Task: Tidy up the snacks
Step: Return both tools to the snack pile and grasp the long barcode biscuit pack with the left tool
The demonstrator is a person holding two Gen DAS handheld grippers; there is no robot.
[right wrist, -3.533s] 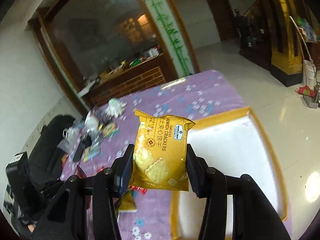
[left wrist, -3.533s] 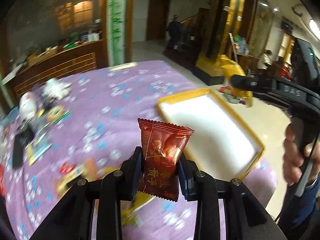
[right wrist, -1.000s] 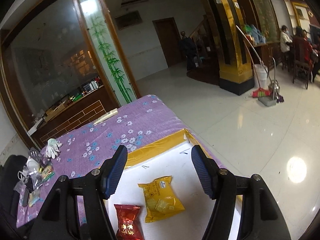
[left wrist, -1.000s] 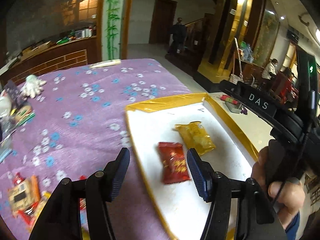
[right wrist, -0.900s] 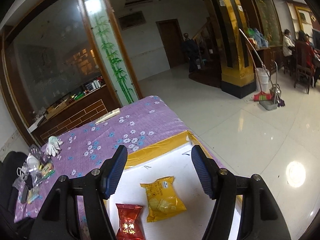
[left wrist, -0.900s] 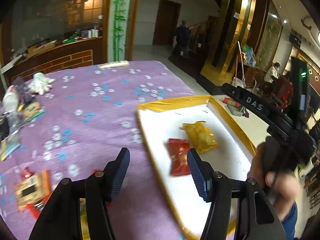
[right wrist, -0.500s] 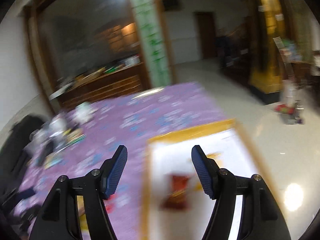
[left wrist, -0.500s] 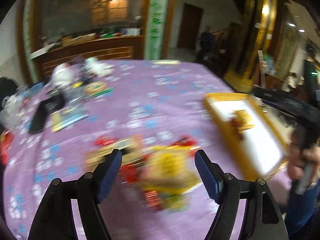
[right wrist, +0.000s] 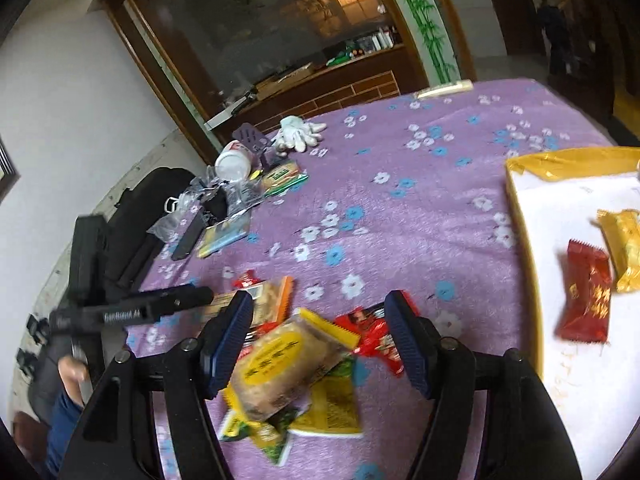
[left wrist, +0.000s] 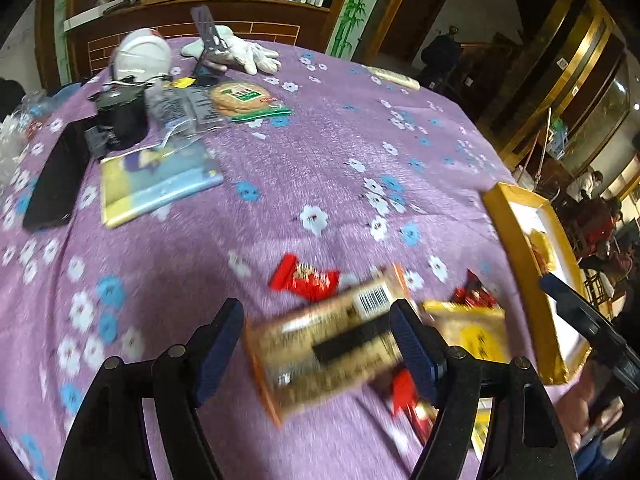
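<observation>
A pile of snack packets [right wrist: 288, 364] lies on the purple flowered tabletop [right wrist: 400, 208], beside the yellow-rimmed tray [right wrist: 520, 240] holding a red packet [right wrist: 586, 296] and a yellow one [right wrist: 622, 248]. The left gripper [left wrist: 316, 344] and right gripper [right wrist: 316, 336] hover over the pile, jaws spread, gripping nothing.

Barcode on orange snack pack [left wrist: 374, 300], digits unreadable. Gold characters on red packet [right wrist: 586, 294], blurred. Other print illegible.
</observation>
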